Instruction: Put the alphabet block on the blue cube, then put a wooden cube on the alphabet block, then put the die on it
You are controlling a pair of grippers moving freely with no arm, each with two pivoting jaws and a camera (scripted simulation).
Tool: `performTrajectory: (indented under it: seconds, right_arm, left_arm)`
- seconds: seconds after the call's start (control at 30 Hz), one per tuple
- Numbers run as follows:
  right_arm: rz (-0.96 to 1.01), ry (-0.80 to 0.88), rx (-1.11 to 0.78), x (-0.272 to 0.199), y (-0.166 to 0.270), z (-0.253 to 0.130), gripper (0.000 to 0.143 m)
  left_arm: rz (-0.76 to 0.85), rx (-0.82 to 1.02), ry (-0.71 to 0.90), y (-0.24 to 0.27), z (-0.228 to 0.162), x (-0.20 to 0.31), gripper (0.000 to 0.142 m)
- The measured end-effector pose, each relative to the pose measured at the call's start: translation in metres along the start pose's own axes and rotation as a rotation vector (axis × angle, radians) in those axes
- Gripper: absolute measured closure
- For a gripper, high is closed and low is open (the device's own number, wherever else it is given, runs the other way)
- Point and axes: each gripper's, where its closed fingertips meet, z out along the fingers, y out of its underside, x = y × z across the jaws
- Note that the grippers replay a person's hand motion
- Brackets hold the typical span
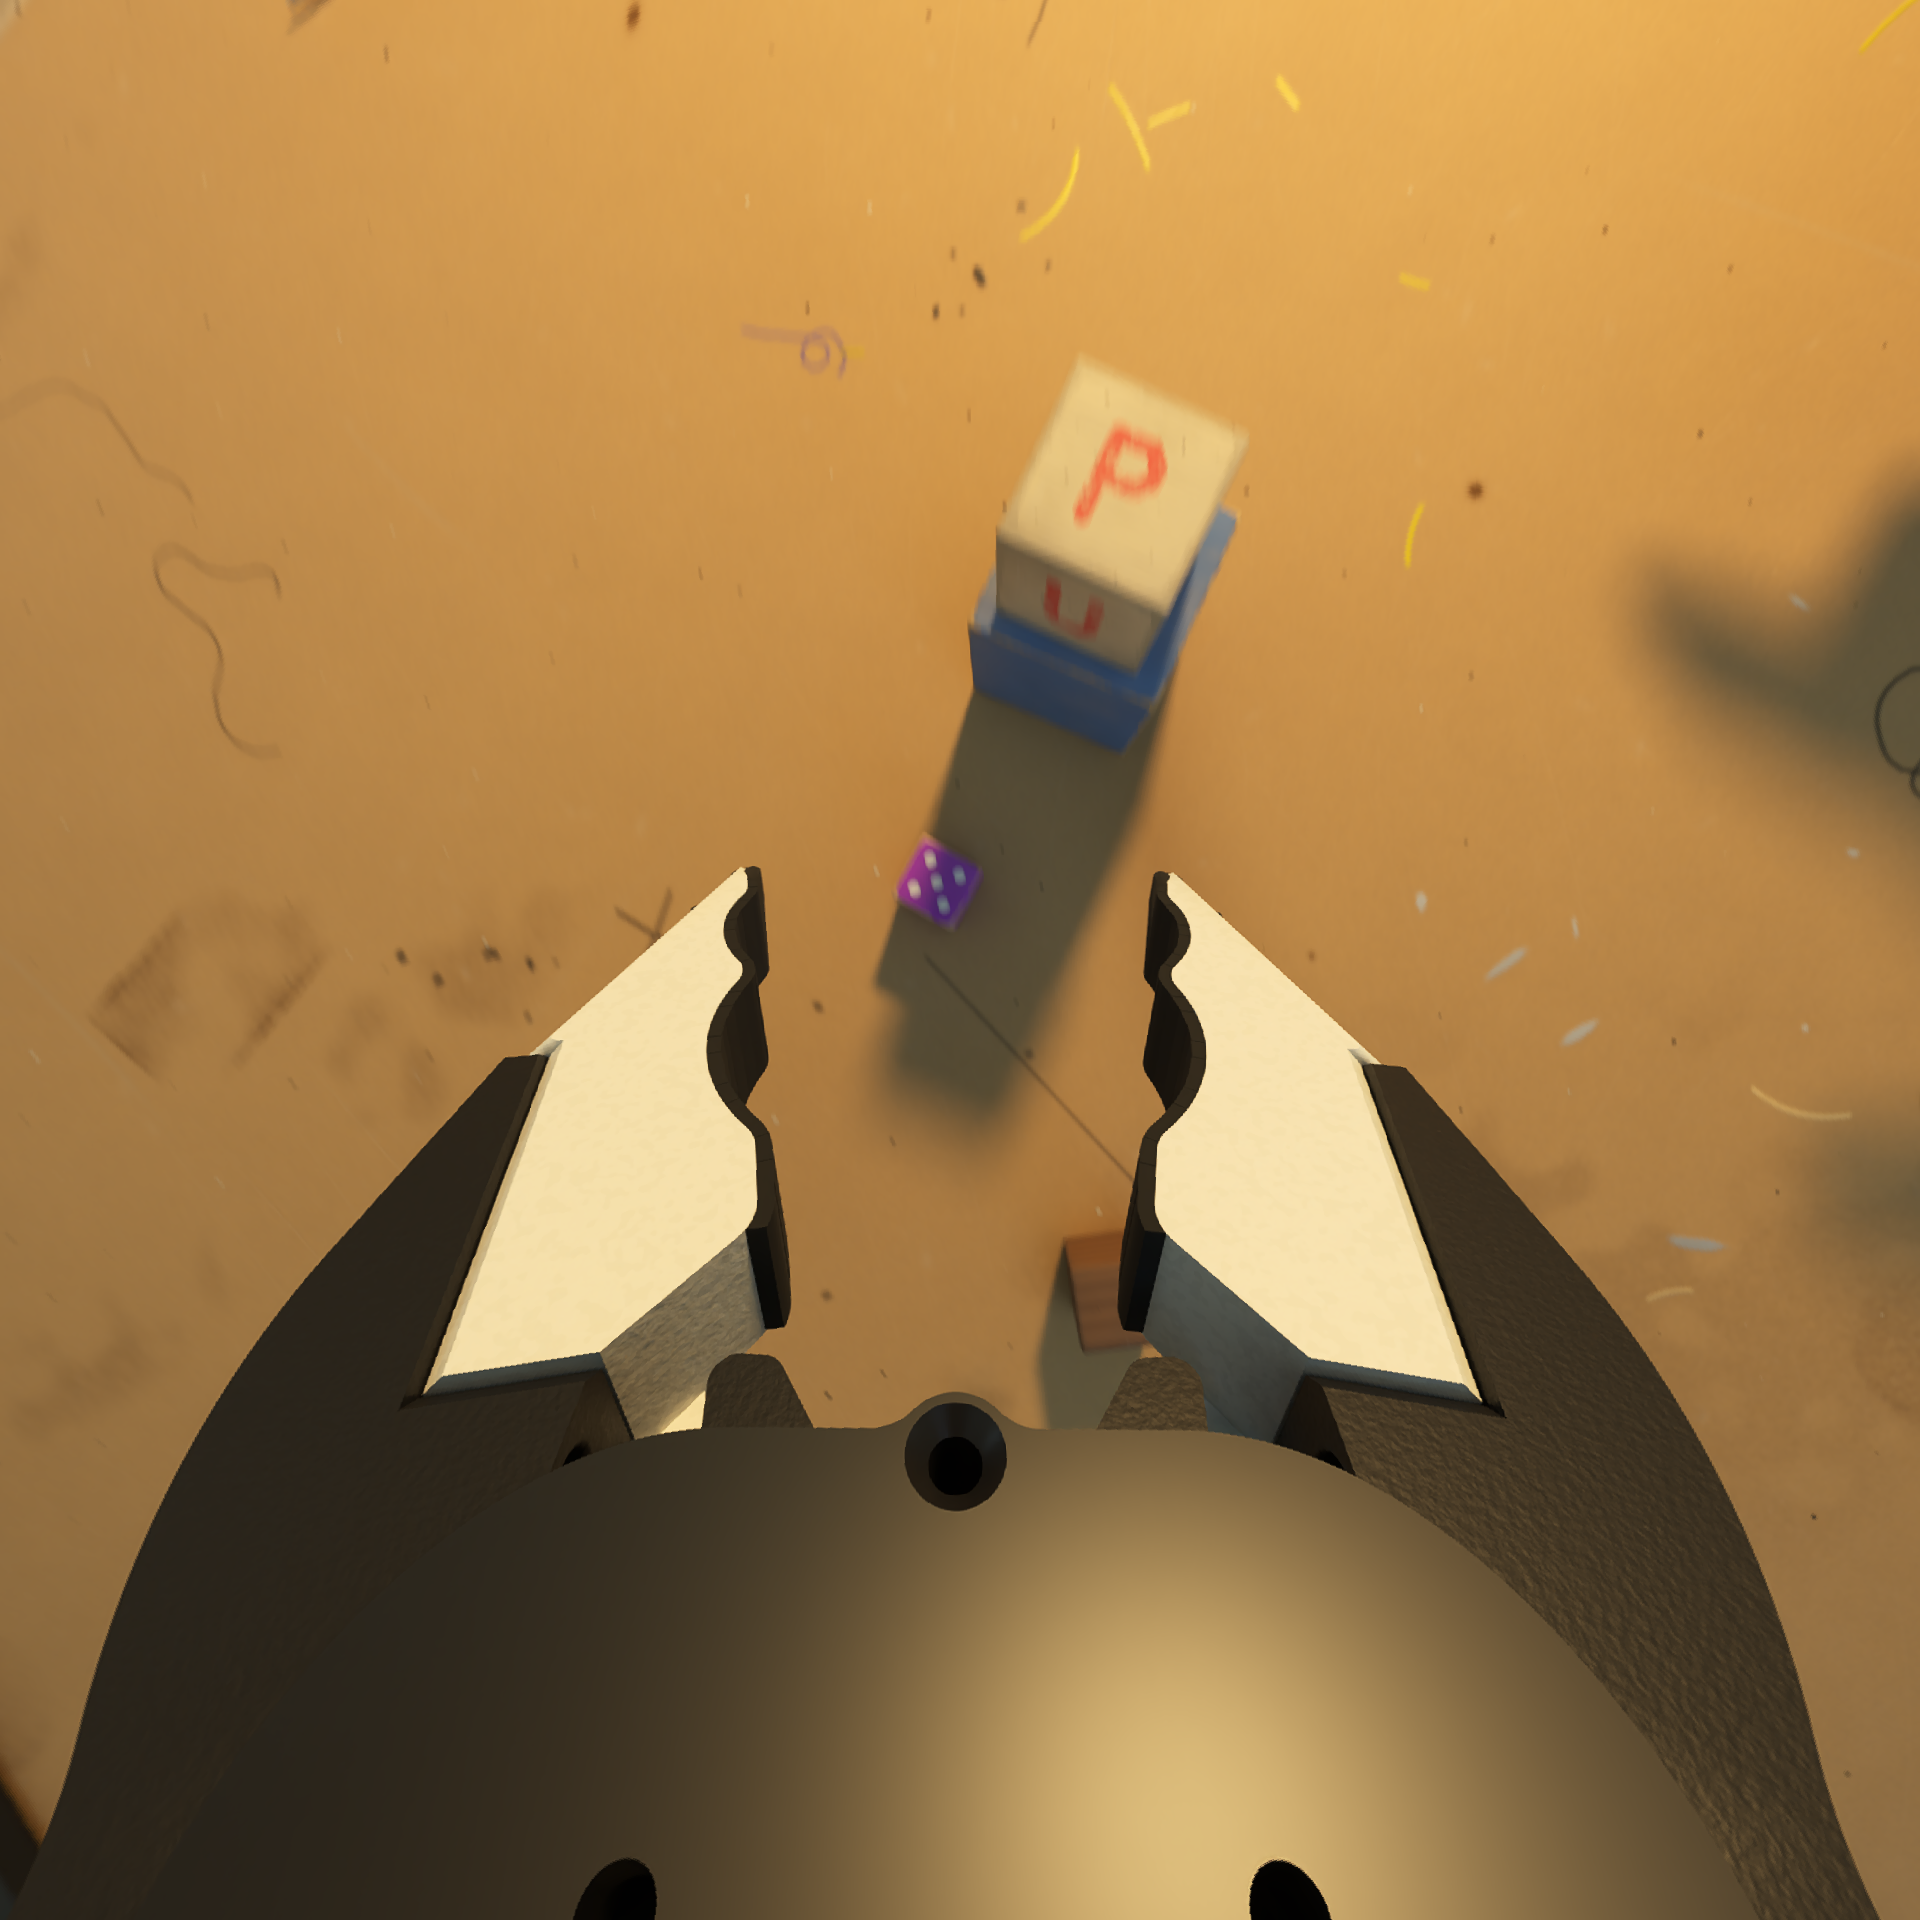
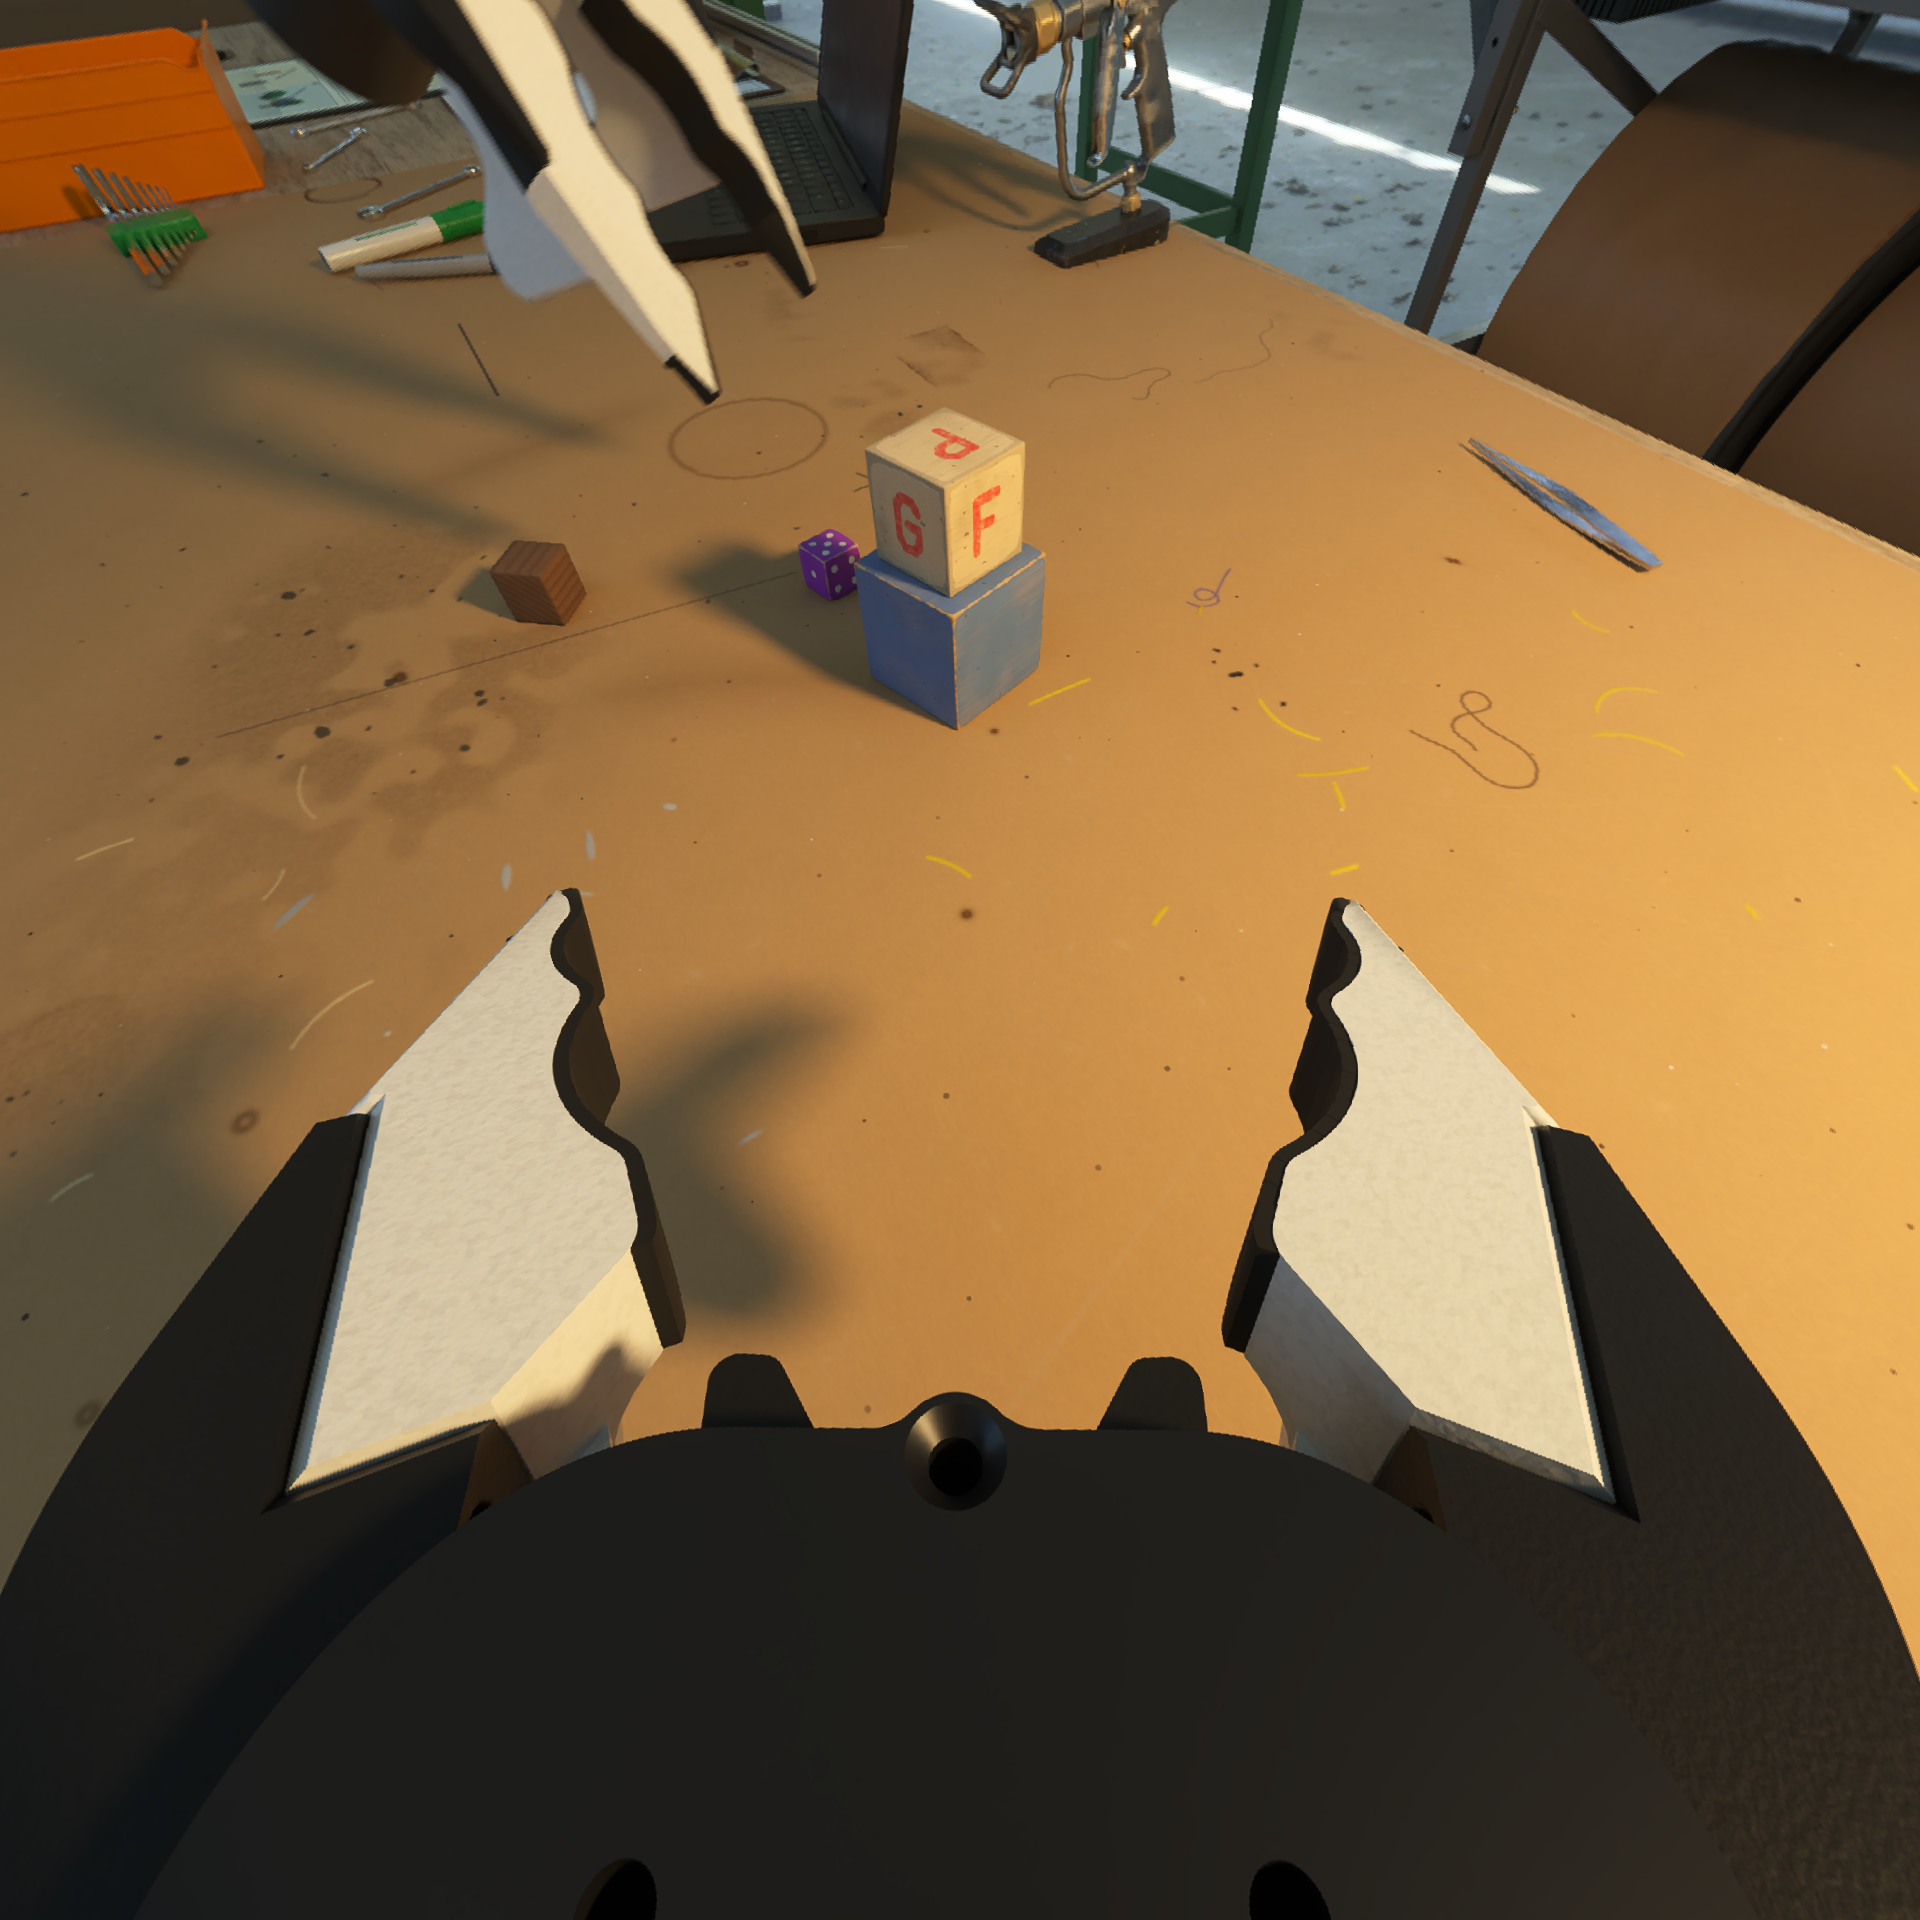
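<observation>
alphabet block [image 2: 945, 499] atop blue cube [image 2: 951, 639], die [image 2: 828, 564] beside; both jaws released, empty; bare tabletop [image 2: 1039, 987] around.

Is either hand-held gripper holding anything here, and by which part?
Nothing is held. The left hand-held gripper and the right hand-held gripper are both open and empty.

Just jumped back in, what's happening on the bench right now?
Both grippers are open and hold nothing. The alphabet block already sits on the blue cube. The wooden cube and the purple die lie on the table, the die beside the stack. The left gripper hangs above them; the right gripper is farther back.
</observation>
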Motion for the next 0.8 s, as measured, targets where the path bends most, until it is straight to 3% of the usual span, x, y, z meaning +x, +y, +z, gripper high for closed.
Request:
performTrajectory:
  seconds: [0.33,0.8]
  right_arm:
    - [-0.018,-0.018,-0.002,-0.011,-0.003,0.003,0.009]
    - [-0.028,-0.029,-0.016,-0.016,-0.001,0.006,0.009]
  left_arm:
    - [-0.037,-0.141,-0.05,0.111,-0.012,0.033,0.08]
    - [-0.116,-0.34,0.005,0.144,-0.007,0.044,0.091]
